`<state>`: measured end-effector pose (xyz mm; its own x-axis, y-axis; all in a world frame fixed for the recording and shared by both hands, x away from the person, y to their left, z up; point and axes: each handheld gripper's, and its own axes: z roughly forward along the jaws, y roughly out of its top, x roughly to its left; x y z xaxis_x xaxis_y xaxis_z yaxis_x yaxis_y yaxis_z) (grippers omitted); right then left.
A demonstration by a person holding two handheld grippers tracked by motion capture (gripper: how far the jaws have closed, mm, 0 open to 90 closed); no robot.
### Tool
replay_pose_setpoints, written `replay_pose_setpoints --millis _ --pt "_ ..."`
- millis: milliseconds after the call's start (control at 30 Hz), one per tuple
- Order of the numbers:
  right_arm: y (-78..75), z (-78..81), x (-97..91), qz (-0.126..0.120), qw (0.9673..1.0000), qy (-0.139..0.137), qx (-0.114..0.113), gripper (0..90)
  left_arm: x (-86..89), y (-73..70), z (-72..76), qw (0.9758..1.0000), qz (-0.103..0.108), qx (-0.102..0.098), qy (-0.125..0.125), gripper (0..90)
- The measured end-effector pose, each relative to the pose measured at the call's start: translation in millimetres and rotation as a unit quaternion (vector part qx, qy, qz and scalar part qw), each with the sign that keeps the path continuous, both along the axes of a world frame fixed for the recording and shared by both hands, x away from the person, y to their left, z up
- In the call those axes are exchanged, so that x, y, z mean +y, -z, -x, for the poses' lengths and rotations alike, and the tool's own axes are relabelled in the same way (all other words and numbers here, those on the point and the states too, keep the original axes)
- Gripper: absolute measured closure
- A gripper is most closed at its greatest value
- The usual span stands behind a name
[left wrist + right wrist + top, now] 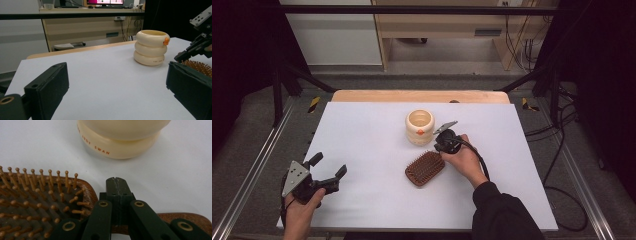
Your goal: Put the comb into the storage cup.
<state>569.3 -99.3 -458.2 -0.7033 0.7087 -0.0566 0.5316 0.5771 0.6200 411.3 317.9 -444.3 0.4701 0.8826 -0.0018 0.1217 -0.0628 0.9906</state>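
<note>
Right hand-held gripper (117,185) pressed together above wooden hairbrush (37,202): brown oval paddle, ball-tipped wooden pins.

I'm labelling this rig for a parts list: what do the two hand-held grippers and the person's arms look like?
Both are black two-jaw tools. The left hand-held gripper carries a grey three-cornered plate with small holes; its blocky jaw pads show in its own view. The right hand-held gripper has brass-coloured rivets on black linkage bars and trails a black cable. The right arm wears a black sleeve.

My left gripper (329,172): black jaws, grey three-cornered plate dotted with holes. My right gripper (117,185): black links with brass rivets, trailing black cable; black sleeve on that arm
</note>
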Motion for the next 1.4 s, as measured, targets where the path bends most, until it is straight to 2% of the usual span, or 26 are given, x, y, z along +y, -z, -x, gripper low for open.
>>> replay_pose_setpoints --millis 100,500,833,1167,1400 --pt "3.7 0.4 -0.1 0.007 0.9999 -0.008 0.011 90.0 0.3 -0.7 1.1 1.0000 -0.001 -0.002 0.001 4.5" --pt "5.8 9.5 -6.5 0.016 0.9994 -0.024 0.021 90.0 0.1 -0.4 0.8 1.0000 -0.002 0.000 0.001 4.5" --pt "8.0 22.0 -15.6 -0.008 0.9995 -0.016 0.025 90.0 -0.1 -0.4 1.1 1.0000 -0.003 0.000 0.001 4.5" --pt "1.9 41.2 -19.1 -0.005 0.9992 -0.023 0.031 90.0 -0.3 -0.4 1.2 1.0000 -0.004 0.000 0.001 4.5" --pt "1.1 45.4 -20.4 -0.005 0.9990 -0.026 0.037 90.0 -0.9 -0.3 1.7 1.0000 -0.005 0.000 0.001 4.5"
